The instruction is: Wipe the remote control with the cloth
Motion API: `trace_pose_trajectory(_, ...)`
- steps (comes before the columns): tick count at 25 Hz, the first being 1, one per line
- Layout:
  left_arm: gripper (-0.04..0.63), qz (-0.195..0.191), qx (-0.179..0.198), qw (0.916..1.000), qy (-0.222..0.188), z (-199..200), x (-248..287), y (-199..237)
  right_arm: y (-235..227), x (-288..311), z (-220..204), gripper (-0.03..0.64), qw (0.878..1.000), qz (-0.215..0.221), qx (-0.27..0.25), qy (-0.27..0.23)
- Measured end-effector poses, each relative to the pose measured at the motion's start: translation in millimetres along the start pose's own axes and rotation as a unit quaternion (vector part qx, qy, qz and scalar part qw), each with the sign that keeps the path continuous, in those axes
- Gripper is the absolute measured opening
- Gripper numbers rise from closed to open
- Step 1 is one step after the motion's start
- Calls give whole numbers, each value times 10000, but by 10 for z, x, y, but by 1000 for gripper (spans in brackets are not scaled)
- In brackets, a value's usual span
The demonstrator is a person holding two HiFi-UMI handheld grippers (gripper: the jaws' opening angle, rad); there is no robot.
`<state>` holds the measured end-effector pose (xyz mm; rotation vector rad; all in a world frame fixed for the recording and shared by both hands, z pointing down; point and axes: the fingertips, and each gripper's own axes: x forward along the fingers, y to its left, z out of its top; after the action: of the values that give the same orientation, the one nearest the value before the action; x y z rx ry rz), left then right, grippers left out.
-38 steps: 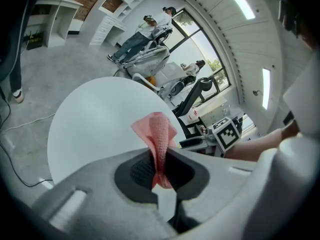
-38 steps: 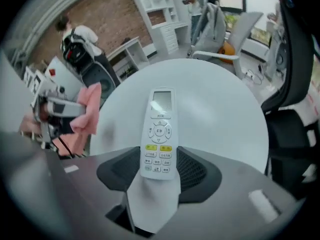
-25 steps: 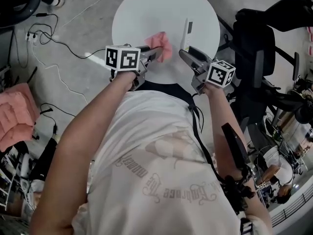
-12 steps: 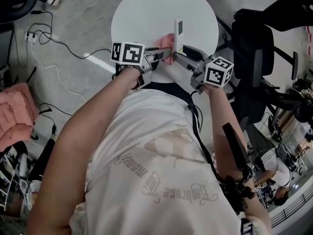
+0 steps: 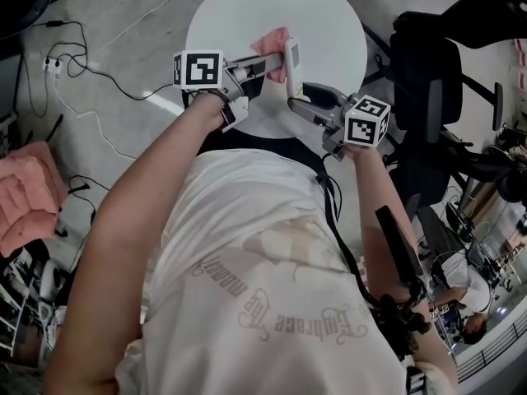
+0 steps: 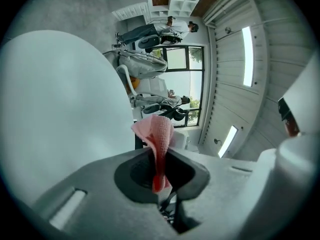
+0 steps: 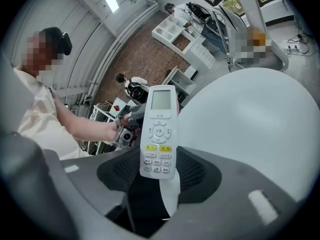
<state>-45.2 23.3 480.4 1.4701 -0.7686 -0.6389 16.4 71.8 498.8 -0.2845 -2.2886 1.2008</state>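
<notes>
My right gripper (image 5: pixel 295 97) is shut on the lower end of a white remote control (image 5: pixel 292 60) and holds it upright above the round white table (image 5: pixel 329 15). In the right gripper view the remote (image 7: pixel 159 134) faces the camera, with its screen on top and its buttons between the jaws of my right gripper (image 7: pixel 159 166). My left gripper (image 5: pixel 265 62) is shut on a pink cloth (image 5: pixel 274 44), which lies against the remote's left side. In the left gripper view the cloth (image 6: pixel 157 139) sticks up out of my left gripper (image 6: pixel 159 169).
A black office chair (image 5: pixel 436 72) stands to the right of the table. Cables (image 5: pixel 82 64) run over the grey floor on the left, and a pink folded textile (image 5: pixel 25 196) lies at the left edge. The table top (image 7: pixel 250 114) stretches beyond the remote.
The remote lay on the table; my right gripper has taken it and lifted it upright. My left gripper has risen with the cloth and brought it up against the remote.
</notes>
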Motion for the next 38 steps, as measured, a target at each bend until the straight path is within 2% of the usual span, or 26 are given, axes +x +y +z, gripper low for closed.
trace_pose_trajectory(3,21,104,230,9996,-94,239,-72,-4,-19,16,-54,232,9999,-36,-38,124)
trace_pose_trajectory(7,21,-417,161,9989,-156,365,-57,-229,-27,-11,-107,232,9997,-45,-143,210)
trace_pose_trajectory(13,21,-978,-106,9951,-17,280,-61,-424,118,15,5,230,9992,243,-302,128)
trace_pose_trajectory(17,21,-1055,-73,9936,407,47,-24,-441,141,2,90,229,9992,288,-278,-43)
trace_pose_trajectory(22,21,-815,-56,9928,877,-215,39,-367,104,-33,184,227,9992,250,-227,-234)
trace_pose_trajectory(25,21,-363,346,9922,1141,-272,20,-206,96,-34,263,227,9992,186,-224,-281)
trace_pose_trajectory(27,21,-82,488,9904,1290,-329,14,-88,61,-49,305,227,9991,171,-219,-325)
trace_pose_trajectory(30,21,-60,612,9883,1399,-409,35,-38,9,-52,345,227,9987,209,-207,-409)
trace_pose_trajectory(38,21,108,514,9853,1624,-608,29,102,-36,-41,451,227,9985,167,-145,-501)
